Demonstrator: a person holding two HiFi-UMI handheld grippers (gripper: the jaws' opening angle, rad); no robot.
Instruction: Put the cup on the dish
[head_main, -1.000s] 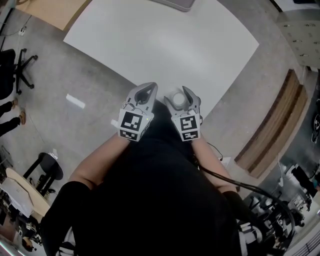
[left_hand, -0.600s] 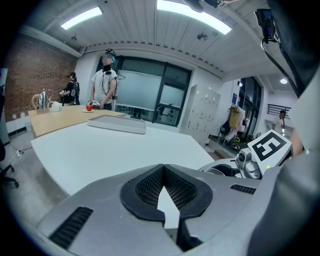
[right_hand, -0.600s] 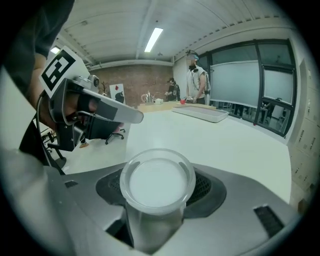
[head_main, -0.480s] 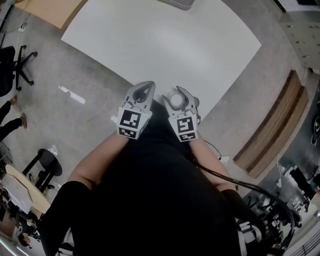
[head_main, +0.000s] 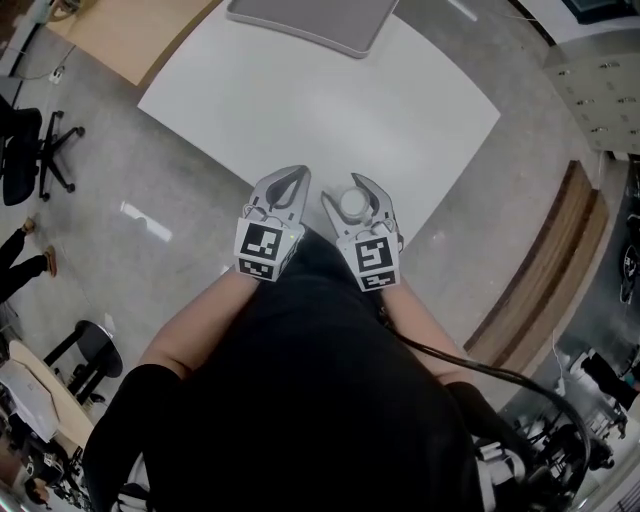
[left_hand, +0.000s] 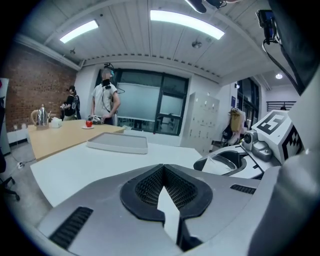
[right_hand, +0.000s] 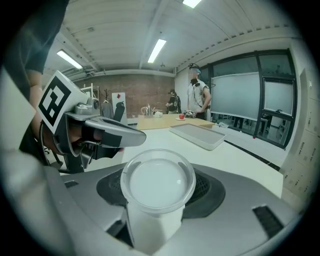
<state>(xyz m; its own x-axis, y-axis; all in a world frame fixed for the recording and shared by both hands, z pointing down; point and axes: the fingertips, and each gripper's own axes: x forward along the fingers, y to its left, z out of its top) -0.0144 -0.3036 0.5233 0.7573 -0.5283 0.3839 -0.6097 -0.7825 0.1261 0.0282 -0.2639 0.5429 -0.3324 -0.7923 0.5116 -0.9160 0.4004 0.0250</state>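
A white cup (head_main: 352, 204) stands upright between the jaws of my right gripper (head_main: 346, 188), which is shut on it just above the near edge of the white table (head_main: 330, 110). In the right gripper view the cup (right_hand: 157, 185) fills the gap between the pads, its round rim facing the camera. My left gripper (head_main: 297, 173) hangs close beside it on the left, shut with nothing in it. The dish, a shallow grey tray (head_main: 310, 20), lies at the far end of the table and also shows as the tray (left_hand: 117, 144) and the tray (right_hand: 197, 134).
Beyond the white table stands a wooden table (left_hand: 65, 135) with a kettle and small items, and people are standing by it. An office chair (head_main: 30, 150) is on the floor at the left. Wooden boards (head_main: 545, 260) lie at the right. A black cable (head_main: 470, 365) trails from my right gripper.
The head view has tilted so that the grey tray now shows at the top. Both grippers have edged slightly forward together, and the cup stays in the right one.
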